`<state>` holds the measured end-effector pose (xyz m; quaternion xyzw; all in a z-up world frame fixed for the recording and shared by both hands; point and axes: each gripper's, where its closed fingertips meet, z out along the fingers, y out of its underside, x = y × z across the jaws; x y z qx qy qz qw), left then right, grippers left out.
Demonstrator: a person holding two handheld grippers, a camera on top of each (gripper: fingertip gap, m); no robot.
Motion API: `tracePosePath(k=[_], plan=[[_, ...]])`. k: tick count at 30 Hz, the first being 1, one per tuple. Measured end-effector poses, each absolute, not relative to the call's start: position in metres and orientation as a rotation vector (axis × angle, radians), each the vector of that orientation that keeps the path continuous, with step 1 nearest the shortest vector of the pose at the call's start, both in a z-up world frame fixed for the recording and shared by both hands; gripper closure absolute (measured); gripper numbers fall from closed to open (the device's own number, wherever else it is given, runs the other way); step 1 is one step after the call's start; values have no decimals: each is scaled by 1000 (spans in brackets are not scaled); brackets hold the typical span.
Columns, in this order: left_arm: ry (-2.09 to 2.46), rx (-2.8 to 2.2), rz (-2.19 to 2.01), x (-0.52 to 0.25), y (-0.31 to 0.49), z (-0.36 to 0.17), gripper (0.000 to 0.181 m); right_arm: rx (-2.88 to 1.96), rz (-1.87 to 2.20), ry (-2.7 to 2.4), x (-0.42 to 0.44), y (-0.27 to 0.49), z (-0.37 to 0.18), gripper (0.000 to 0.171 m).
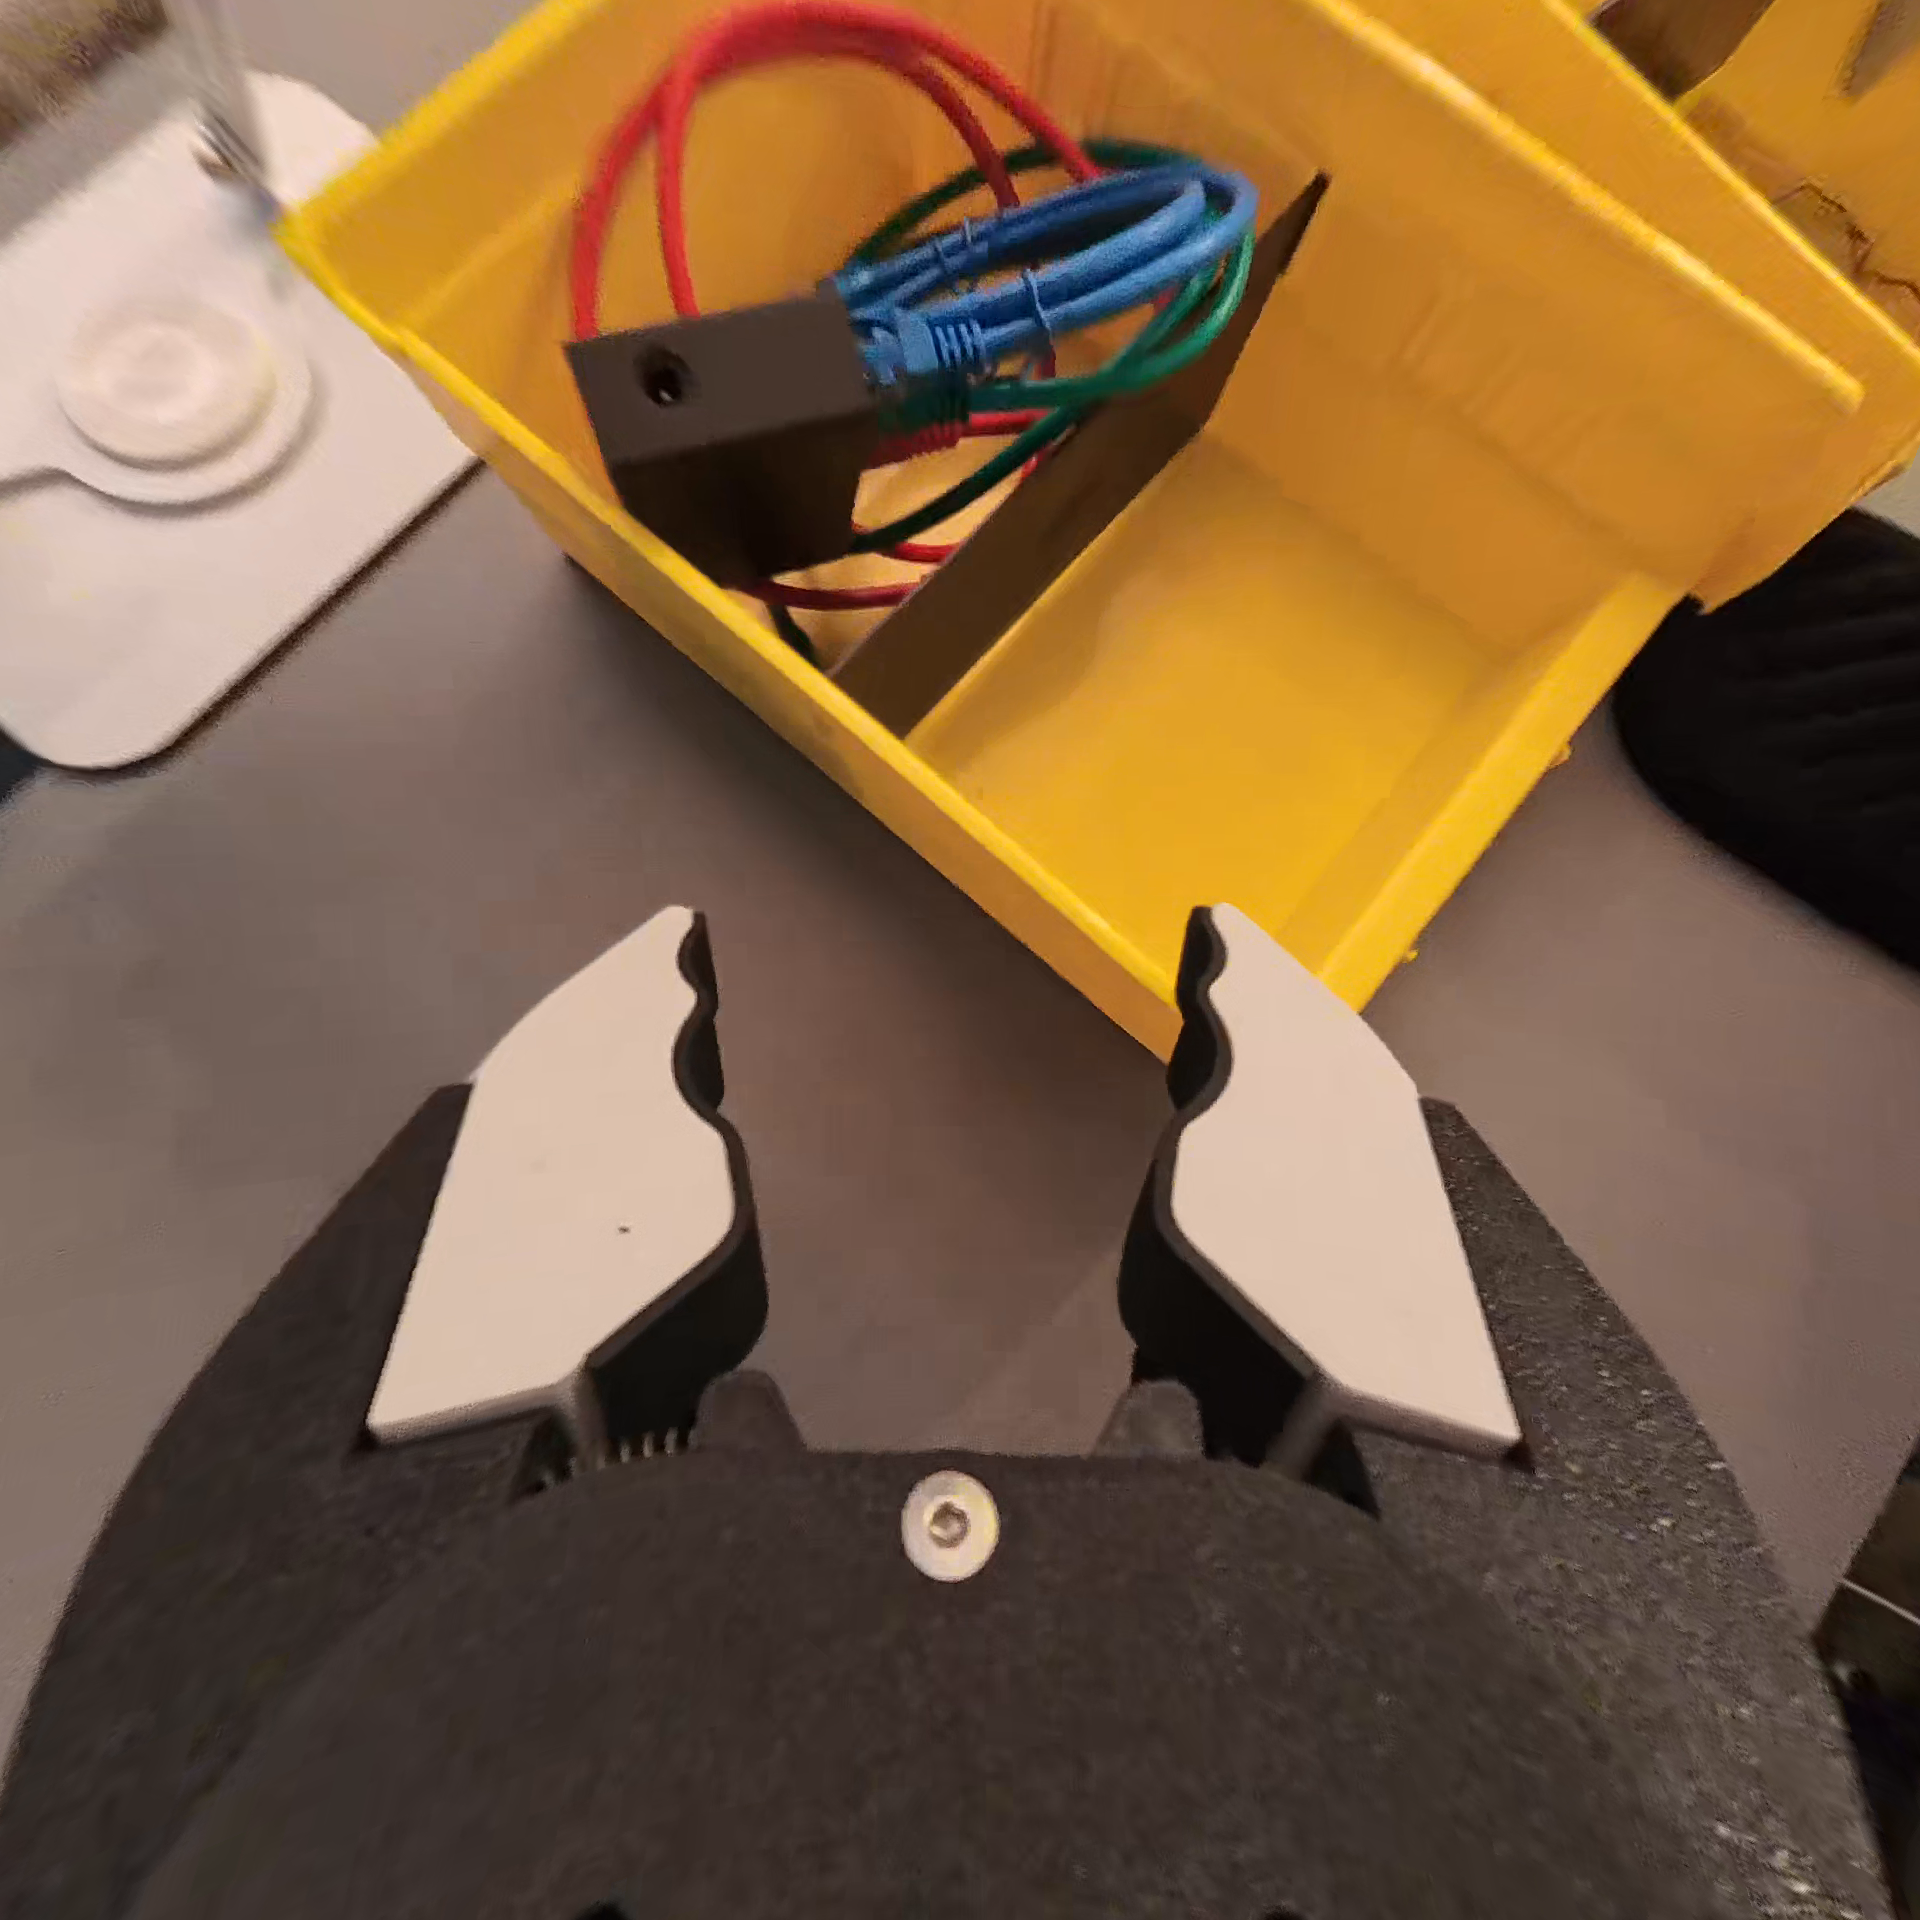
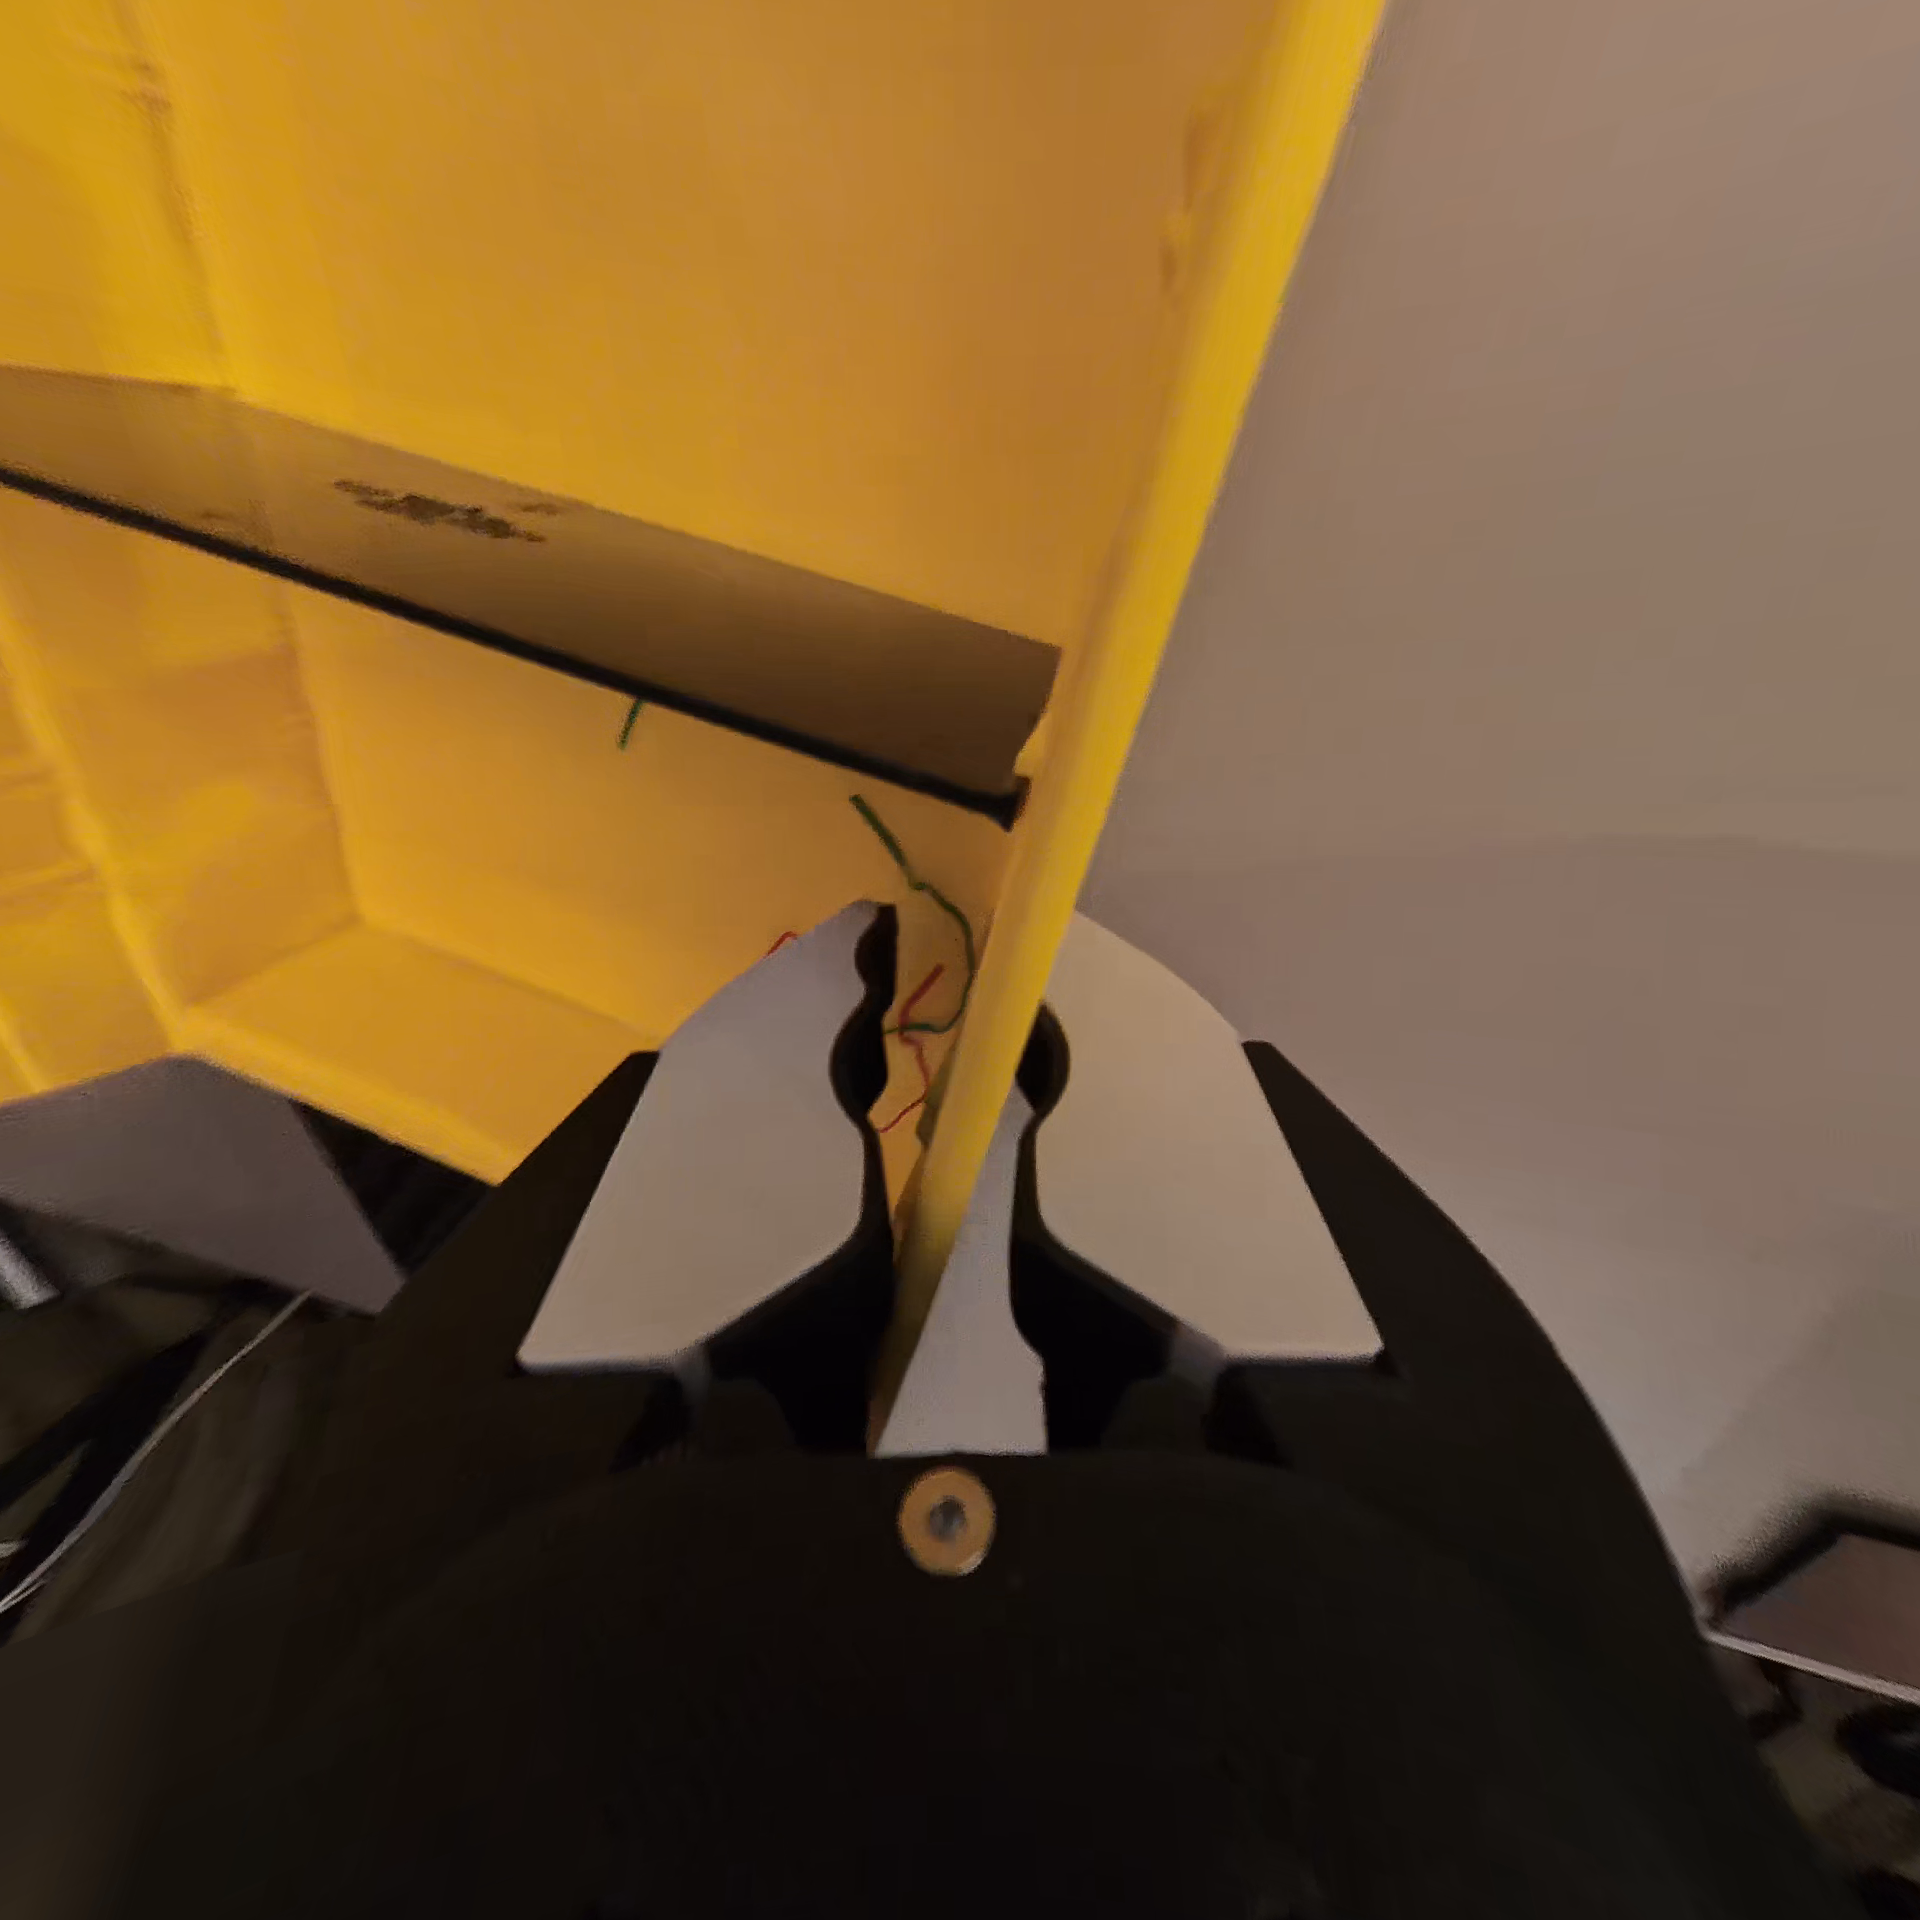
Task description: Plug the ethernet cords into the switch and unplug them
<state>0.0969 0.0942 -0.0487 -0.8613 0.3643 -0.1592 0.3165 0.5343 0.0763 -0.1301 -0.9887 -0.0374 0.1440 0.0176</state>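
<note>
A black switch (image 1: 727, 405) lies in the left compartment of a yellow bin (image 1: 1403, 343), with blue cords (image 1: 1070, 260), green cords (image 1: 1164, 353) and red cords (image 1: 623, 177) plugged into it and coiled behind. My left gripper (image 1: 945, 925) is open and empty over the grey table, just in front of the bin's near wall. My right gripper (image 2: 971, 920) is shut on the bin's thin yellow wall (image 2: 1195, 520), one finger inside and one outside. Thin green and red strands (image 2: 914, 997) show by the inner finger.
A dark divider (image 1: 1039, 540) splits the bin; its right compartment (image 1: 1247, 675) holds nothing. A white board with a clear round dish (image 1: 156, 395) lies at the left. A second yellow bin (image 1: 1787, 156) stands behind. A dark shape (image 1: 1787, 727) sits at the right. Left tips to right tips: about 45 cm. The left tips stand about 10 cm off the black switch (image 1: 727, 405).
</note>
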Motion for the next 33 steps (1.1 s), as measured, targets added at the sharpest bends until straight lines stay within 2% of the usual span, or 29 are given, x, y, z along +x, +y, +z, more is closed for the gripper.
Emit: tracePosePath(k=[3,8,11,14,15,17,21,24,25,33], plan=[[920,-2390,-429,107,104,-63,93,-3114,554,-115,525,63,-129,148],[834,-2657,-438,112,112,-77,90,-3098,513,-171,526,68,-128,149],[749,-2790,-466,120,108,-85,101,-3094,437,-224,529,73,-128,152],[779,-2838,-369,123,113,-95,121,-3076,273,-308,536,80,-133,158],[802,-2857,-337,124,113,-99,119,-3062,289,-306,534,82,-132,158],[839,-2948,-319,128,105,-107,131,-3066,292,-310,534,83,-134,158],[863,-3057,-142,119,103,-114,142,-3072,318,-358,526,79,-132,154],[747,-3112,-167,103,109,-114,171,-3064,323,-417,519,79,-130,151],[754,-3108,-154,93,111,-115,175,-3063,329,-426,516,80,-130,151],[473,-3072,-289,12,113,-113,175,-3079,325,-534,493,89,-129,150]])
